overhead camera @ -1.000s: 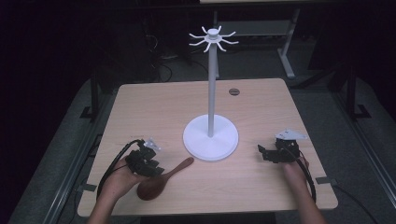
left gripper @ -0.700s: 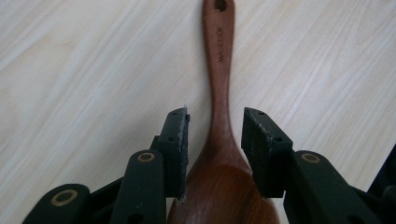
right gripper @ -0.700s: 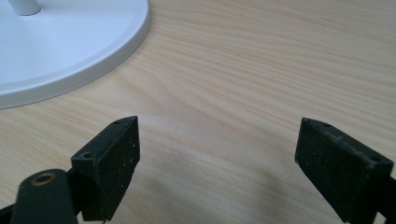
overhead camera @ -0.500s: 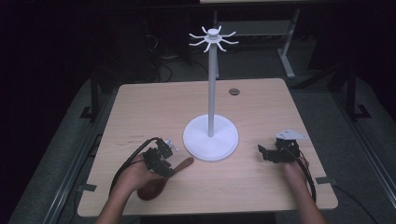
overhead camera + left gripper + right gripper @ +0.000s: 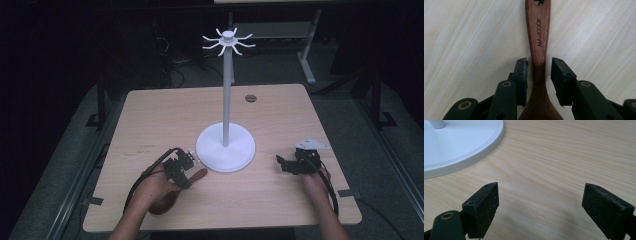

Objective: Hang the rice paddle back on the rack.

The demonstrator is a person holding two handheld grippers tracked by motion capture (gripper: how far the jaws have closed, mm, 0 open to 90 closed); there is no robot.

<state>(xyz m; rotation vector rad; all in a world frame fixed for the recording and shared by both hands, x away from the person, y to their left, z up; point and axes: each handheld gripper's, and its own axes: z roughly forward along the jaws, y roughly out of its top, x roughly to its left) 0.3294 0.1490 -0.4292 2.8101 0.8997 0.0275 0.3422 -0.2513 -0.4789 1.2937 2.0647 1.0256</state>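
A dark wooden spoon (image 5: 200, 174) lies on the table left of the stand's base, its handle end towards the base. In the left gripper view the spoon's handle (image 5: 539, 32), marked MAXCOOK, runs straight up between the two black jaws. My left gripper (image 5: 186, 172) (image 5: 539, 67) straddles the narrow neck of the handle. Its jaws have just been closing, and a thin gap still shows on each side, so the pads (image 5: 522, 72) are not pressing. My right gripper (image 5: 281, 164) (image 5: 541, 195) rests open and empty on the table right of the base.
A tall white stand (image 5: 226, 100) with hook arms at its top rises from a round white base (image 5: 225, 150) (image 5: 461, 142) mid-table. The wooden table (image 5: 165, 115) has a small dark grommet (image 5: 250, 98) at the back. Cables trail from both grippers.
My left gripper has slid right and slightly down onto the spoon, so it now sits over the handle with narrower jaws. The right gripper has stayed put.
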